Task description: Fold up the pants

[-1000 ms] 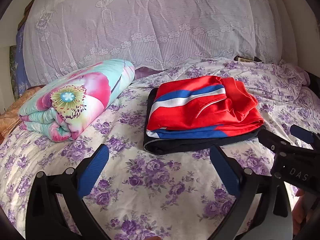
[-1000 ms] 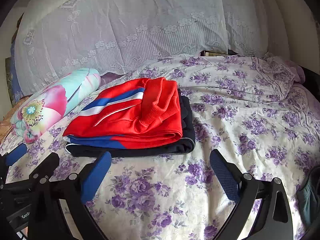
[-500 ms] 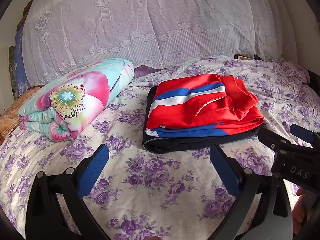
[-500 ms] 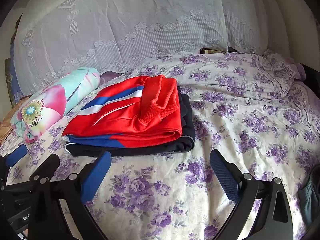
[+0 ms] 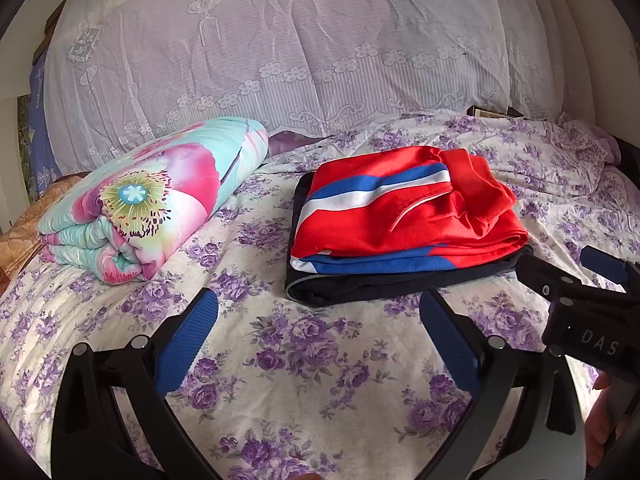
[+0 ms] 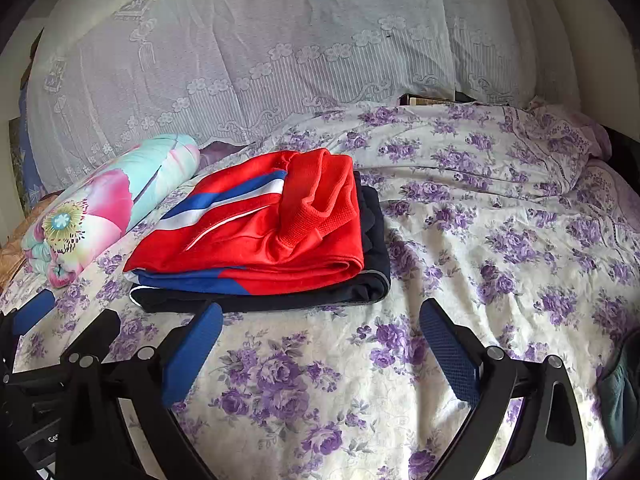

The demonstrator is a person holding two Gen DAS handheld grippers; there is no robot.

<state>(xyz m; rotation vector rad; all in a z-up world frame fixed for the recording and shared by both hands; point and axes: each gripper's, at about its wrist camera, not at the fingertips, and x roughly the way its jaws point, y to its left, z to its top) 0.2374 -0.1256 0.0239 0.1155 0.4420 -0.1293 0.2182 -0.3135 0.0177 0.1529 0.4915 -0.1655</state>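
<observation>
Left wrist view, left to right: rolled floral quilt ahead-left of the left gripper, well apart from it. Folded stack sits ahead and slightly right of that claw: red pants with blue-white stripe on top, dark garment underneath, both flat on the purple-flowered bedsheet. Left claw spread wide, nothing between the blue pads, hovering near the stack's front edge, not touching. Far right of this view only: the right gripper's body, lettering "DAS", plus part of a hand at the lower right edge. Lace curtain behind the bed.

Right wrist view: quilt far ahead-left, stack ahead-left of the right gripper, front edge of the dark garment just beyond the left pad. Jaws wide apart, holding nothing. This view alone shows the dark garment sticking out past the red pants on the stack's right side, the open rumpled sheet ahead-right, and a dark-green cloth at the right edge. Left claw's black frame visible at lower left.
</observation>
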